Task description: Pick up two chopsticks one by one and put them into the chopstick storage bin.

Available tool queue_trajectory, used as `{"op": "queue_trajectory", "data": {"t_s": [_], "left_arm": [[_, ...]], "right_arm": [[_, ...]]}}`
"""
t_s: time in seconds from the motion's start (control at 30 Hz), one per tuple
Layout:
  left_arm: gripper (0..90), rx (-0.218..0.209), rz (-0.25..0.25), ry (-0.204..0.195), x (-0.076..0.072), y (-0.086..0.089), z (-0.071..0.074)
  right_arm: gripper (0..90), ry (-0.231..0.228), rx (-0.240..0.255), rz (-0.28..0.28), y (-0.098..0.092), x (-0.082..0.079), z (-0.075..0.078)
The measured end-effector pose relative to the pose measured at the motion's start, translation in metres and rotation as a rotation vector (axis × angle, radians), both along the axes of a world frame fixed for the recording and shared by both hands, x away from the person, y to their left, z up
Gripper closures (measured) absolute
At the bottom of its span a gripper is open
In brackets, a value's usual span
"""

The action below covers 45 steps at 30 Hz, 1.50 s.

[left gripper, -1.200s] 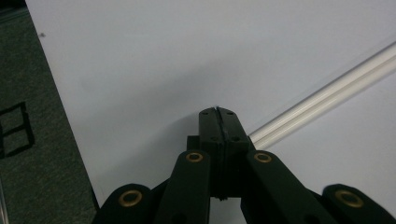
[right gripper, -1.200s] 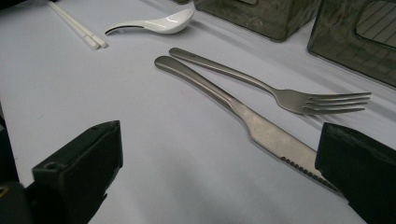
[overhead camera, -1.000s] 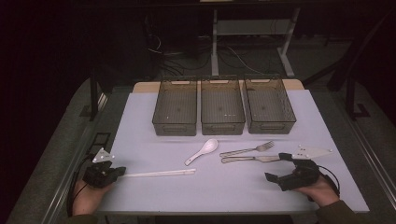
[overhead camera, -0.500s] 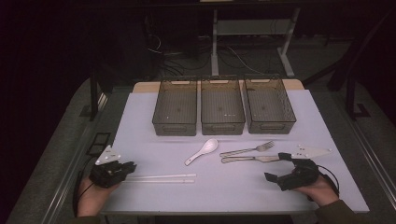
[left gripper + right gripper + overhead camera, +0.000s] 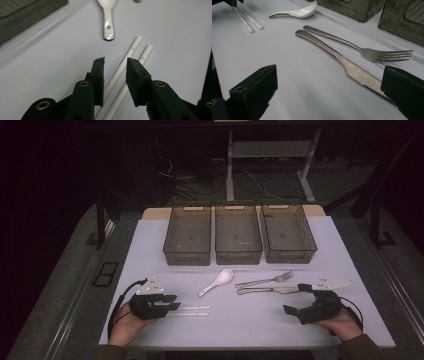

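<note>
A pair of white chopsticks (image 5: 194, 310) (image 5: 130, 50) lies near the table's front left. My left gripper (image 5: 170, 303) (image 5: 115, 62) hovers over their near end. Its jaws have just been opening and stand slightly apart: one stick runs under the gap, the other under the right jaw, and the pads press on nothing. A white spoon (image 5: 218, 281) (image 5: 108, 25) lies just beyond. At the front right my right gripper (image 5: 296, 298) (image 5: 329, 92) stands wide open and low over the mat. A steel knife (image 5: 267, 290) (image 5: 342, 60) points toward its right jaw, with a fork (image 5: 265, 280) (image 5: 362, 50) beside it.
Three dark mesh bins (image 5: 187, 257) (image 5: 238, 256) (image 5: 290, 256) stand side by side at the back of the pale mat (image 5: 250, 330). Beyond the table are a desk frame and cables on the dark floor. The person's hands come in at the front edge.
My left gripper has slid to the right along the chopsticks and now covers their near end; its jaws have parted. The right gripper has kept still.
</note>
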<state>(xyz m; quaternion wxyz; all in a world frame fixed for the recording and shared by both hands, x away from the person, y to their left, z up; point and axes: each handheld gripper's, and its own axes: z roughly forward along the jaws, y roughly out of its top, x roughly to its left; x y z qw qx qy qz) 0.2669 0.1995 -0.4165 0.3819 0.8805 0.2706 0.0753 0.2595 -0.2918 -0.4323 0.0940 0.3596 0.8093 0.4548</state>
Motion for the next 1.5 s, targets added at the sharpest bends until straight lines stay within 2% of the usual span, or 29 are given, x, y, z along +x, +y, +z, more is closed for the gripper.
{"op": "queue_trajectory", "data": {"t_s": [0.07, 0.1, 0.2, 0.73, 0.93, 1.07, 1.23, 1.37, 1.5], "left_arm": [[66.9, 0.004, -0.023, 0.009, 0.002, -0.005, -0.003], [67.3, 0.017, -0.044, 0.008, 0.004, -0.008, -0.006], [69.2, 0.039, -0.068, 0.015, 0.007, -0.015, -0.011], [78.4, 0.093, -0.109, 0.006, 0.013, -0.027, -0.022], [79.7, 0.084, -0.092, -0.002, 0.019, -0.033, -0.023], [79.4, 0.096, -0.088, -0.01, 0.023, -0.037, -0.023], [79.5, 0.097, -0.089, -0.033, 0.029, -0.041, -0.023], [77.9, 0.092, -0.087, -0.024, 0.029, -0.04, -0.023], [72.1, 0.032, -0.082, 0.001, 0.029, -0.032, -0.019]], "right_arm": [[0.8, -0.002, -0.002, 0.001, 0.0, 0.0, 0.0], [0.8, -0.002, -0.002, 0.001, 0.0, 0.0, 0.0], [0.8, 0.0, -0.002, 0.0, 0.001, 0.0, 0.0], [0.8, 0.0, 0.002, -0.001, 0.0, 0.0, 0.0], [0.8, 0.0, 0.002, 0.0, 0.0, 0.0, 0.0], [0.8, 0.0, 0.003, 0.0, 0.0, 0.0, 0.0], [0.8, 0.0, 0.002, 0.001, 0.0, 0.0, 0.0], [0.8, -0.001, 0.003, 0.004, 0.0, 0.0, 0.0], [0.8, 0.001, 0.004, 0.004, 0.0, 0.0, 0.0]]}}
